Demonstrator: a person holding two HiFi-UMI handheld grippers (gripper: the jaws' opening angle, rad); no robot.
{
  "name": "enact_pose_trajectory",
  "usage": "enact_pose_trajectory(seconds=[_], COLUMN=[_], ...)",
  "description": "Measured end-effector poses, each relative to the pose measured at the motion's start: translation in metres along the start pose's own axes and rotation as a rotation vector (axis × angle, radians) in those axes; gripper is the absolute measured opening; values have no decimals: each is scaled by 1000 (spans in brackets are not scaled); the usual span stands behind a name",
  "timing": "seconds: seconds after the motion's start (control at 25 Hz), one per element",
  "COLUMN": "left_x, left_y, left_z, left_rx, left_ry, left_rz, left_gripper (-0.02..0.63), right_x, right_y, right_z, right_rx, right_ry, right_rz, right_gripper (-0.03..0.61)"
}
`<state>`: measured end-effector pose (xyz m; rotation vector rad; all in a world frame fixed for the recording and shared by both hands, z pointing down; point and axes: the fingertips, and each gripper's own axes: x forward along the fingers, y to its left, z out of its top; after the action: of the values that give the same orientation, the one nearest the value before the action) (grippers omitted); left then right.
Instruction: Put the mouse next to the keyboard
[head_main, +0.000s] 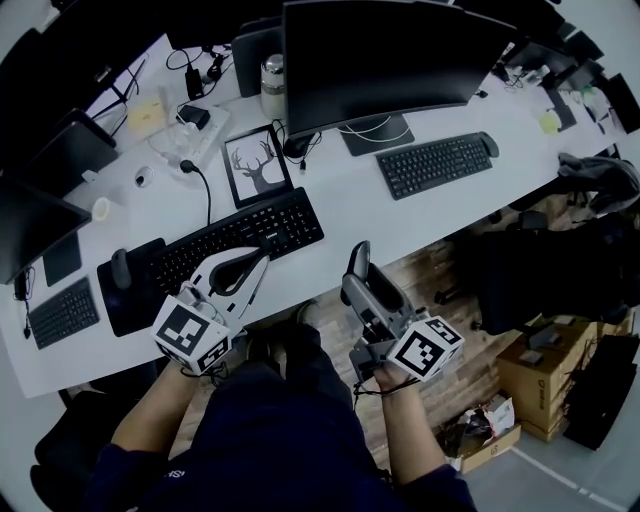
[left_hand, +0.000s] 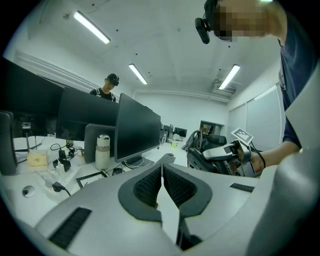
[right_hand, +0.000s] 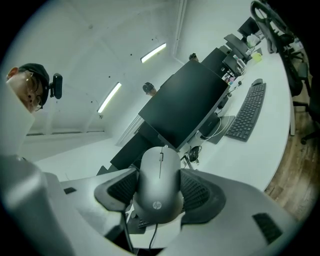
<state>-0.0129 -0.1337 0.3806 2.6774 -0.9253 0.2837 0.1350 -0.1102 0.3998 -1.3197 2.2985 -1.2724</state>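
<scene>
Right gripper (right_hand: 159, 169): fingers (right_hand: 200, 192) spread wide and clamped on a grey mouse (right_hand: 160, 185), one pad pressed to each flank, its cable hanging below. The mouse is off the desk (head_main: 340, 215), carried in the air; in the head view this gripper's tip sits at the desk's front edge, right of the black keyboard (head_main: 240, 235), with its body over the wooden floor (head_main: 440, 290)

Left gripper (left_hand: 162, 170): fingers (left_hand: 147, 187) closed pad to pad, nothing between them. In the head view its tip lies over the near edge of the black keyboard

The keyboard rests on a dark mat (head_main: 125, 305). Behind it stand a framed deer picture (head_main: 257, 165), a metal flask (head_main: 273, 85) and a large curved monitor (head_main: 390, 60). A second keyboard (head_main: 435, 163) lies further right on the desk
</scene>
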Motion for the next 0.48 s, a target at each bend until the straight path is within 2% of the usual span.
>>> enact_pose_trajectory(seconds=[0.48], left_x=[47], left_y=[16], left_z=[-15], left_rx=[-44], left_ry=[41], left_rz=[87], left_gripper=[38], right_x=[27], right_y=[-62], right_z=[14], right_rx=[-47], right_ry=[116], right_rz=[-20], right_gripper=[278])
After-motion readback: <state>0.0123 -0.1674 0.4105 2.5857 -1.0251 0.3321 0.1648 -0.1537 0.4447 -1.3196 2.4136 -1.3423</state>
